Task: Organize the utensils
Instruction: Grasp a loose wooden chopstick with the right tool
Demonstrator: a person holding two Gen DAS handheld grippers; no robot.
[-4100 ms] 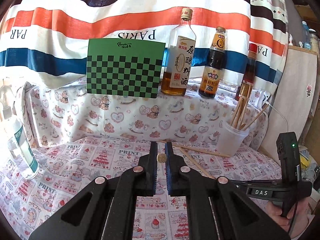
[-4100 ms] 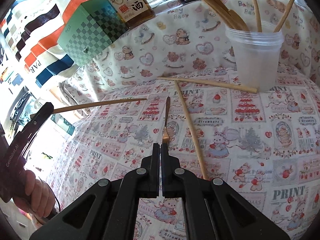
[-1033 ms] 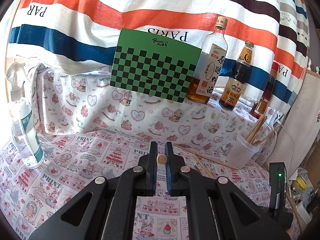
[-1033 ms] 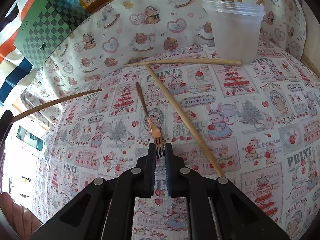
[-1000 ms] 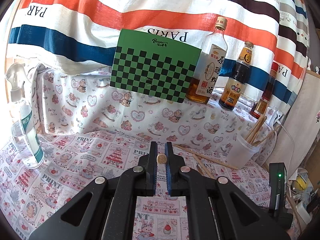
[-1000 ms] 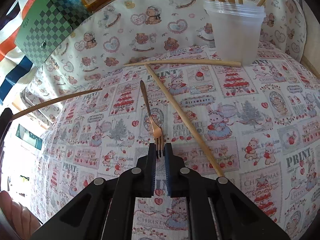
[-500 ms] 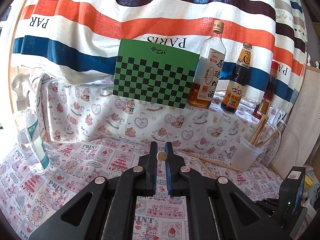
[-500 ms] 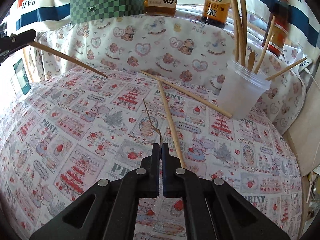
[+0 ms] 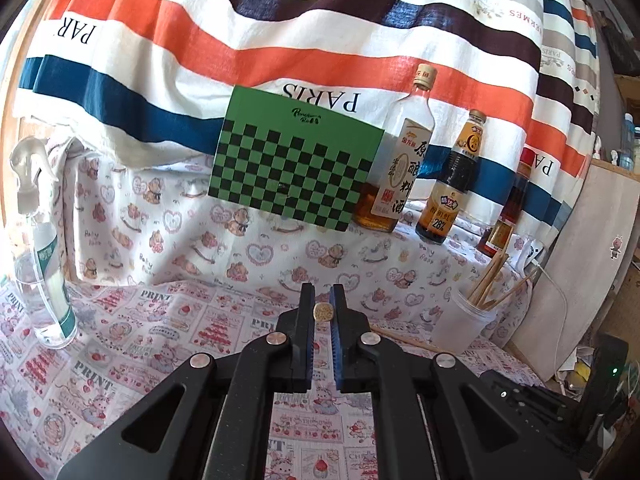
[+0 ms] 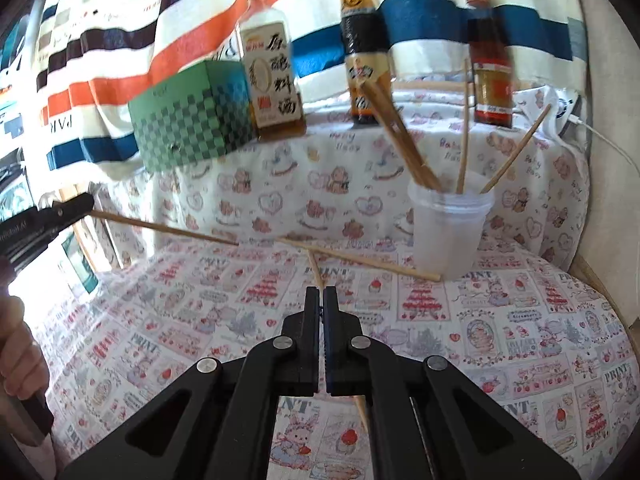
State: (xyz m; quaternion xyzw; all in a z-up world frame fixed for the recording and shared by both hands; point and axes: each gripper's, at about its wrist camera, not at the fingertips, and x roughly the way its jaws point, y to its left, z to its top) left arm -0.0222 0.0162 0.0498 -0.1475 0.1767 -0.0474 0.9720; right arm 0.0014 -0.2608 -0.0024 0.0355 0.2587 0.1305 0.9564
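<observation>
Left claw [image 9: 322, 300] is narrow and clamped on a chopstick [image 9: 322, 312], which shows end-on as a round tan tip between the pads. From the right wrist view the same stick [image 10: 164, 229] juts out level from the claw tip, above the tabletop [image 10: 540, 340], pointing toward the cup. A bare hand [image 10: 18, 360] shows at the left edge of that view.

Right claw [image 10: 321, 300] has its pads almost together, with a thin dark sliver between them; can't tell what it is. It sits low over the tabletop.

Two loose chopsticks lie on the printed cloth. One chopstick [image 10: 360, 259] runs from the middle toward the foot of the cup and ends beside it. A second chopstick [image 10: 314, 266] crosses it near its left end and passes under the right claw.

The clear plastic cup [image 10: 448, 232] stands upright at the back right with several chopsticks [image 10: 400, 136] leaning in it.

On the raised ledge behind are a green checkered box [image 9: 292, 168], a cooking wine bottle [image 9: 396, 176], a dark sauce bottle [image 9: 452, 184] and a red-capped bottle [image 9: 508, 208], in front of a striped cloth [image 9: 280, 40]. A spray bottle [image 9: 40, 260] stands at the far left of the tabletop.
</observation>
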